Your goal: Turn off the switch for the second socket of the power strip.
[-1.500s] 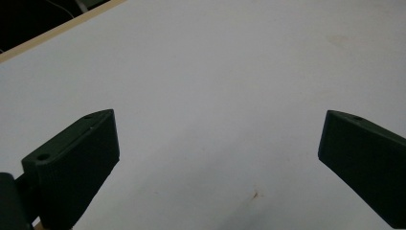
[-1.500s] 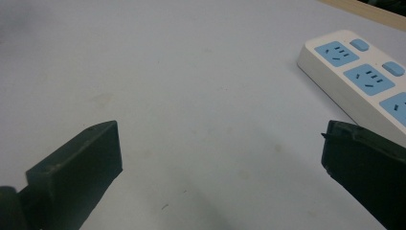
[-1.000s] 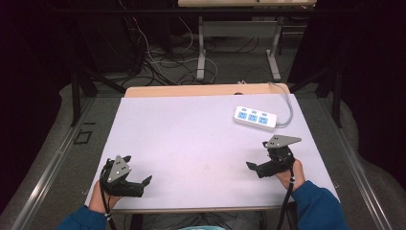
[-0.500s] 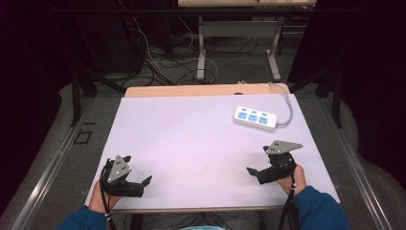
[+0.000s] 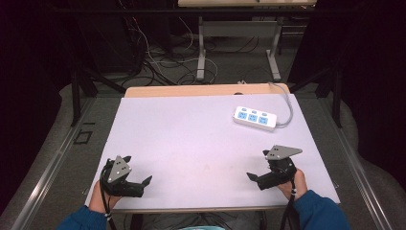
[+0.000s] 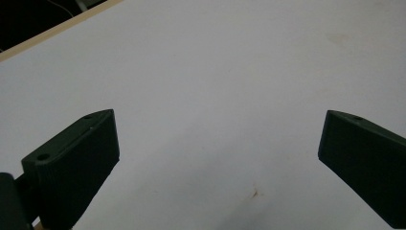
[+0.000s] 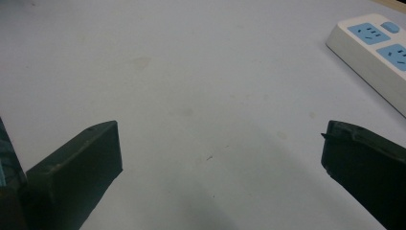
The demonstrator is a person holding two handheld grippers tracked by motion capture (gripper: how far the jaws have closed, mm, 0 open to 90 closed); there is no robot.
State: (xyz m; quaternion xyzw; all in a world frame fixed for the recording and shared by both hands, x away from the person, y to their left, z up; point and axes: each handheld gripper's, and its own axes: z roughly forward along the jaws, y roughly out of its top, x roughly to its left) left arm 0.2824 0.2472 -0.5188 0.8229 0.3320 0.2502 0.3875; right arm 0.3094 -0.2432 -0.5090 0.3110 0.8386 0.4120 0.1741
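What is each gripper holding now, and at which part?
Nothing is held. The left gripper and right gripper both have open jaws over the bare table; the power strip lies untouched.

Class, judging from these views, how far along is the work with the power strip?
Nothing looks done yet: the power strip lies flat and untouched at the table's far right. In hand: nothing; the left gripper and right gripper sit at the near edge, jaws wide apart and empty. The right one is nearer the strip. Reaching and gripping it are likely still ahead.
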